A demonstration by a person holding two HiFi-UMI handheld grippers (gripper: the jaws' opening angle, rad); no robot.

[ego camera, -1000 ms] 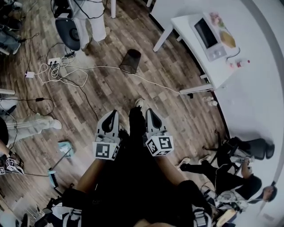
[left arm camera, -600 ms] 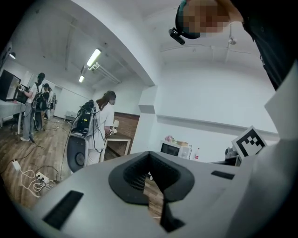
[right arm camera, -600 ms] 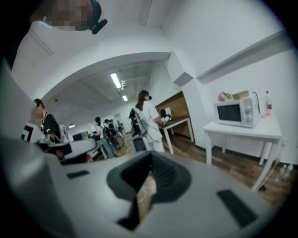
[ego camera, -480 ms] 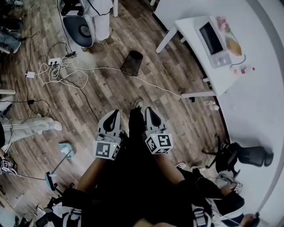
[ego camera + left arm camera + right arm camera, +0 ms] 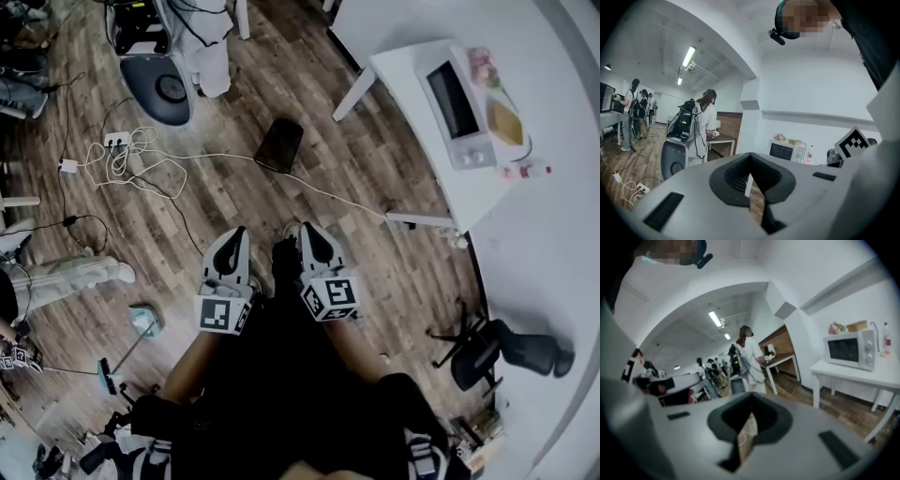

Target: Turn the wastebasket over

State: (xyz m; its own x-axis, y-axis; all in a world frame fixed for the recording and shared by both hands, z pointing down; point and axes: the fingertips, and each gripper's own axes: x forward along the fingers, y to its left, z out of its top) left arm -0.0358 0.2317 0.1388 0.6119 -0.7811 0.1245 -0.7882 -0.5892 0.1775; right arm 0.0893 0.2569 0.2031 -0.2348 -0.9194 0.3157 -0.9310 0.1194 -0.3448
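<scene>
The wastebasket (image 5: 280, 144) is a black mesh bin on the wood floor, in the upper middle of the head view, a good way ahead of both grippers. My left gripper (image 5: 237, 236) and right gripper (image 5: 307, 228) are held side by side in front of my body, pointing toward the bin. Each is shut with nothing between its jaws. The left gripper view shows the left gripper (image 5: 749, 180) with its dark pads together, and the right gripper view shows the right gripper (image 5: 748, 426) the same way. The bin shows in neither gripper view.
A white table (image 5: 398, 66) with a microwave (image 5: 457, 101) stands at the right. White cables (image 5: 141, 167) and a power strip (image 5: 116, 139) lie left of the bin. A grey machine base (image 5: 170, 87) stands beside a person in white. An office chair (image 5: 511, 345) is at lower right.
I have walked forward across the floor: the bin, the cables and the table have slid down and nearer in the head view. Both grippers stay shut and side by side.
</scene>
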